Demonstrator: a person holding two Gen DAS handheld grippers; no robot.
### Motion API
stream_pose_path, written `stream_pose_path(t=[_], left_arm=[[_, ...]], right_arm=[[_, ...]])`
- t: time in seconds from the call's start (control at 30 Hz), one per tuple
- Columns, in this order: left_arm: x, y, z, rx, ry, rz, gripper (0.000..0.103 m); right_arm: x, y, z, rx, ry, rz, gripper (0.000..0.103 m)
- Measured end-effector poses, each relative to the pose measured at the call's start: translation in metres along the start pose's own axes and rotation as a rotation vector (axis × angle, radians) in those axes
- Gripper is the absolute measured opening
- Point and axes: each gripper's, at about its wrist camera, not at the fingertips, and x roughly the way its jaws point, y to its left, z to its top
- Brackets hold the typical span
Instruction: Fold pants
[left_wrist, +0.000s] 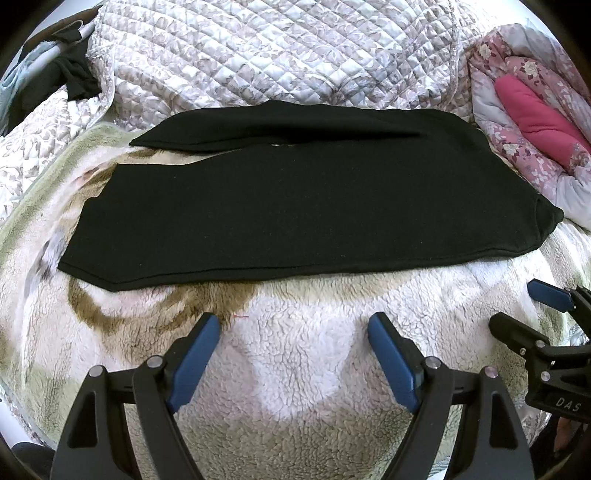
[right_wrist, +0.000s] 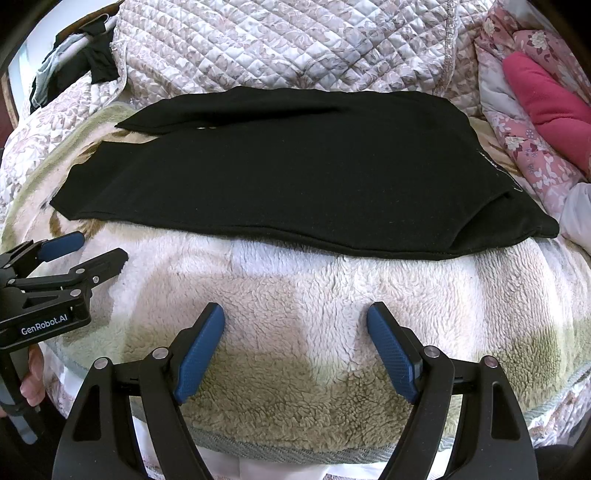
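— Fleecy cream-and-tan blanket (left_wrist: 295, 350) covers the bed; black knit pants (left_wrist: 295, 206) lie flat at twelve o'clock.
— Left tool (left_wrist: 293, 325) and right tool (right_wrist: 295, 314) both spread, empty. Pinching blanket pile with the hem could drag everything.

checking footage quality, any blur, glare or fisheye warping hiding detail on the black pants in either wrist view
Left wrist view: sharp, even daylight, no glare; the black pants read almost featureless, folds barely visible; fisheye bows their near edge, dark corners vignette. Right wrist view: equally sharp, same bowing; the pants show a faint seam at right; both grippers stay in focus.
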Motion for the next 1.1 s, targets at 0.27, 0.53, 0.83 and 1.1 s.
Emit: stream_pose_path(t=[0.27,0.53,0.83,1.1], left_arm=[[0.0046,0.0020,0.0009,-0.001,0.006,-0.007,0.085],[0.0045,0.0023,0.0014,0.000,0.006,-0.007,0.085],[0.0043,0.0023,0.0018,0.000,0.007,-0.007,0.085],[0.0043,0.0026,0.0020,0.000,0.007,-0.007,0.085]], right_arm=[[-0.0004,0.0004,0.0009,0.001,0.003,0.000,0.080],[-0.0003,0.0001,0.0011,-0.001,0.004,-0.001,0.080],[-0.0007,0.0001,0.0015,-0.002,0.006,-0.002,0.080],[-0.0009,0.0004,0.0018,-0.003,0.007,-0.003,0.080]])
